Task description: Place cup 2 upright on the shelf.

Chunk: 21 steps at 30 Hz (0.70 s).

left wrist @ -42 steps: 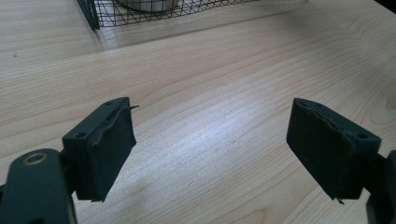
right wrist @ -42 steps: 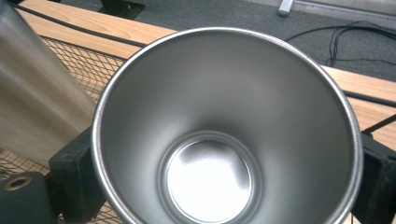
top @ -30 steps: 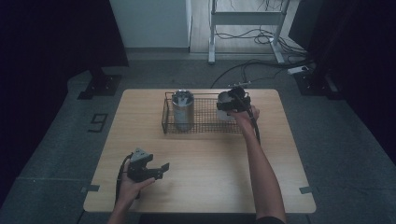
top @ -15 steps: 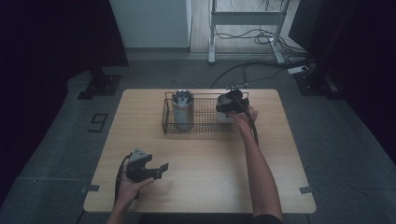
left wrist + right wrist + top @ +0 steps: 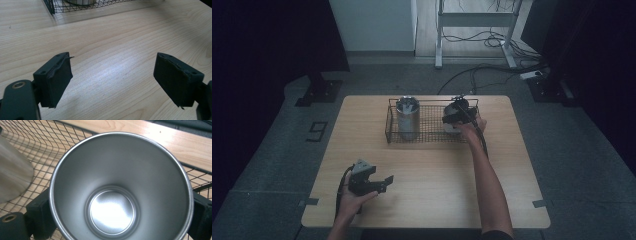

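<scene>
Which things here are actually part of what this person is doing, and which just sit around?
In use: right gripper, steel cup between its jaws, wire basket, second steel cup in it.
Idle: left gripper, open over the table; floor cables.

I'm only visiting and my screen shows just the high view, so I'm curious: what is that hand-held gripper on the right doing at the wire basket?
Observer: The right hand-held gripper has a steel cup between its jaws, one black jaw against each side.
Operator: Anything inside the cup?
Observer: No. The right gripper view looks straight down into it, and the shiny bottom is bare.
Operator: And the one near me, on the left?
Observer: The left hand-held gripper has its jaws wide apart with nothing between them, just above the wooden table.
</scene>
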Each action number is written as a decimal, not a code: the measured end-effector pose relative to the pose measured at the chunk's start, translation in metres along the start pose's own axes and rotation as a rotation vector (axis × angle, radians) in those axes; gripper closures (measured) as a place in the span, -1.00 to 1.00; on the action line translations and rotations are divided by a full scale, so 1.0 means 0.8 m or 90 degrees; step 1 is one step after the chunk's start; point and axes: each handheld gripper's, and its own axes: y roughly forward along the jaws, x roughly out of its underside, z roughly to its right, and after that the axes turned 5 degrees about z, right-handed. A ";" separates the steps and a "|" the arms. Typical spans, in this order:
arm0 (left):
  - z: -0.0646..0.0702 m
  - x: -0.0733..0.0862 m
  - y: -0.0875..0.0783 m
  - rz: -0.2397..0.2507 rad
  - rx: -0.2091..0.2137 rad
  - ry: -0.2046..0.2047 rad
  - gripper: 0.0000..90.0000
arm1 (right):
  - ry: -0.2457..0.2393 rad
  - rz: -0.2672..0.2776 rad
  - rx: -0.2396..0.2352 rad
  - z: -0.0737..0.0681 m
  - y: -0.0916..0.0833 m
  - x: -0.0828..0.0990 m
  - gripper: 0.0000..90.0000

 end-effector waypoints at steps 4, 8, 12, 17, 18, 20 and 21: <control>0.002 0.000 0.001 -0.004 0.003 0.003 -0.66 | 0.000 -0.012 0.003 0.000 0.001 0.002 -0.85; 0.004 0.000 0.002 -0.006 0.005 0.005 -0.67 | 0.003 -0.016 0.001 0.001 0.001 0.002 -0.85; 0.004 0.000 0.003 -0.006 0.005 0.005 -0.67 | 0.004 -0.020 -0.006 0.003 -0.001 0.003 -0.87; 0.002 0.000 0.001 -0.004 0.002 0.002 -0.67 | 0.020 0.019 0.002 0.005 -0.011 0.000 -1.00; 0.002 0.000 0.001 -0.004 0.003 0.001 -0.67 | 0.031 0.041 -0.002 0.006 -0.018 -0.003 -1.00; 0.002 0.000 0.001 -0.004 0.002 0.001 -0.67 | 0.037 0.058 -0.004 0.006 -0.024 -0.005 -1.00; 0.002 0.000 0.001 -0.004 0.002 0.001 -0.67 | 0.037 0.058 -0.004 0.006 -0.024 -0.005 -1.00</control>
